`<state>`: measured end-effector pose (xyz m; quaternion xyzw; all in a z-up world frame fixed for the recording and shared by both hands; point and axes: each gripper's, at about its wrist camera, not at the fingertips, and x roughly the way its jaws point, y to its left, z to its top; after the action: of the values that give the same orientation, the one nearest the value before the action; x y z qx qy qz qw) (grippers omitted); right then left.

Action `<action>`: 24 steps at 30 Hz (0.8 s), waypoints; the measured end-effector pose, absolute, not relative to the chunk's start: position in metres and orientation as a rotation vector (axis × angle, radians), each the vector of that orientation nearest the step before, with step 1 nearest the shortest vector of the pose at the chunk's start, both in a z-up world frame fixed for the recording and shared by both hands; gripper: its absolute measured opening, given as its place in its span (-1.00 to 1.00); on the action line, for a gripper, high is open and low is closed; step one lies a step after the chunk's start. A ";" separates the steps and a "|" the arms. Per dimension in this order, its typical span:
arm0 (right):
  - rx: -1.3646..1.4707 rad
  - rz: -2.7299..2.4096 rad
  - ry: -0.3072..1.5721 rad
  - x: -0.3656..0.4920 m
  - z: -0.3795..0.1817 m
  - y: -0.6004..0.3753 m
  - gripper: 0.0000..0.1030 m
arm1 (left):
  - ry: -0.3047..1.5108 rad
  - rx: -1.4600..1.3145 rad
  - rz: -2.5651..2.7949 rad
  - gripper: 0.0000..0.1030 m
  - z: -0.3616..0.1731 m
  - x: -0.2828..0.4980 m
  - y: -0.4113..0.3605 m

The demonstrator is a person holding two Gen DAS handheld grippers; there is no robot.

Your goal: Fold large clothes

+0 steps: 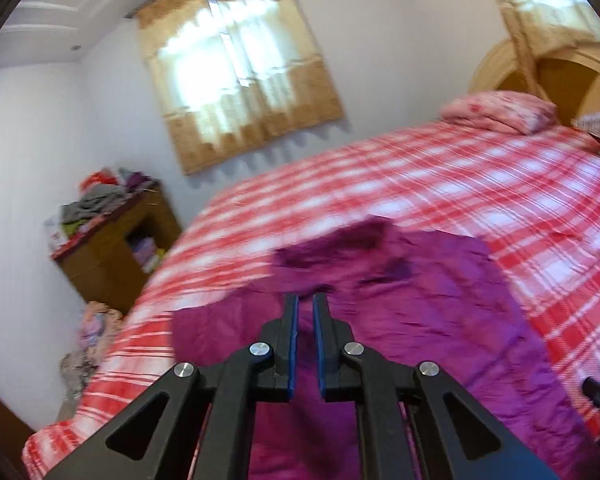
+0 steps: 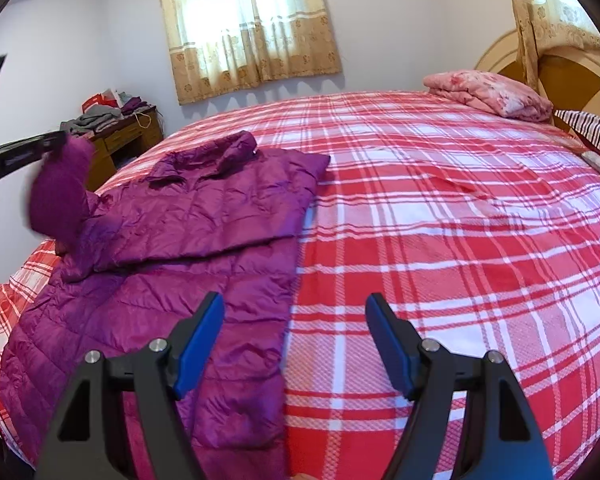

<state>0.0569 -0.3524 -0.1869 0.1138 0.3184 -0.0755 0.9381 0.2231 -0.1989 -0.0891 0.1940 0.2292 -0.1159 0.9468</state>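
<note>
A purple quilted jacket (image 2: pixel 172 248) lies on the red and white plaid bed (image 2: pixel 440 240), one sleeve folded across its chest. My left gripper (image 1: pixel 306 300) is shut on the other sleeve's cuff; in the right wrist view it (image 2: pixel 56 142) holds that sleeve (image 2: pixel 60 196) lifted above the jacket's left side. The jacket also fills the lower left wrist view (image 1: pixel 420 312). My right gripper (image 2: pixel 296 304) is open and empty, hovering over the jacket's right edge near the hem.
A folded pink blanket (image 2: pixel 488 94) and a striped pillow (image 2: pixel 592 132) lie by the wooden headboard (image 2: pixel 572 76). A wooden cabinet (image 2: pixel 128 140) piled with clothes stands left of the bed. A curtained window (image 2: pixel 252 24) is on the far wall.
</note>
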 end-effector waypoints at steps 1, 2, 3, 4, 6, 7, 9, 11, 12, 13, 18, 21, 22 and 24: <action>0.232 -0.155 0.657 0.057 -0.188 -0.354 0.46 | 0.485 0.411 -0.242 -0.82 -0.094 0.223 -0.212; 0.233 -0.156 0.667 0.058 -0.189 -0.356 0.46 | 0.488 0.428 -0.242 -0.78 -0.095 0.220 -0.220; 0.235 -0.156 0.678 0.058 -0.190 -0.357 0.46 | 0.474 0.439 -0.237 -0.66 -0.096 0.216 -0.223; 0.236 -0.157 0.685 0.058 -0.190 -0.359 0.47 | 0.448 0.442 -0.236 -0.36 -0.094 0.212 -0.225; 0.239 -0.158 0.690 0.058 -0.188 -0.360 0.66 | 0.402 0.435 -0.225 0.65 -0.088 0.204 -0.218; 0.243 -0.156 0.689 0.058 -0.186 -0.361 0.85 | 0.363 0.422 -0.217 0.99 -0.084 0.200 -0.209; 0.256 -0.129 0.681 0.061 -0.179 -0.360 0.91 | 0.284 0.403 -0.174 0.99 -0.079 0.196 -0.186; 0.250 -0.097 0.682 0.068 -0.171 -0.356 0.91 | 0.309 0.418 -0.134 0.99 -0.082 0.204 -0.164; 0.234 -0.087 0.683 0.073 -0.166 -0.351 0.91 | 0.325 0.416 -0.112 0.99 -0.084 0.208 -0.155; 0.220 -0.074 0.685 0.079 -0.161 -0.347 0.91 | 0.351 0.406 -0.085 0.99 -0.089 0.217 -0.136; 0.208 0.039 0.713 0.113 -0.142 -0.316 0.91 | 0.475 0.294 0.040 0.98 -0.115 0.247 -0.063; 0.199 0.135 0.749 0.141 -0.137 -0.287 0.91 | 0.579 0.211 0.130 0.99 -0.145 0.264 -0.022; 0.199 0.153 0.760 0.148 -0.139 -0.280 0.90 | 0.605 0.195 0.148 0.98 -0.154 0.268 -0.017; 0.210 0.200 0.811 0.172 -0.149 -0.261 0.79 | 0.655 0.169 0.204 0.99 -0.175 0.275 0.000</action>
<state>0.1716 -0.2610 -0.1494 0.1019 0.3933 0.0970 0.9086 0.2753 0.0000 -0.1749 0.0827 0.3207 0.1001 0.9383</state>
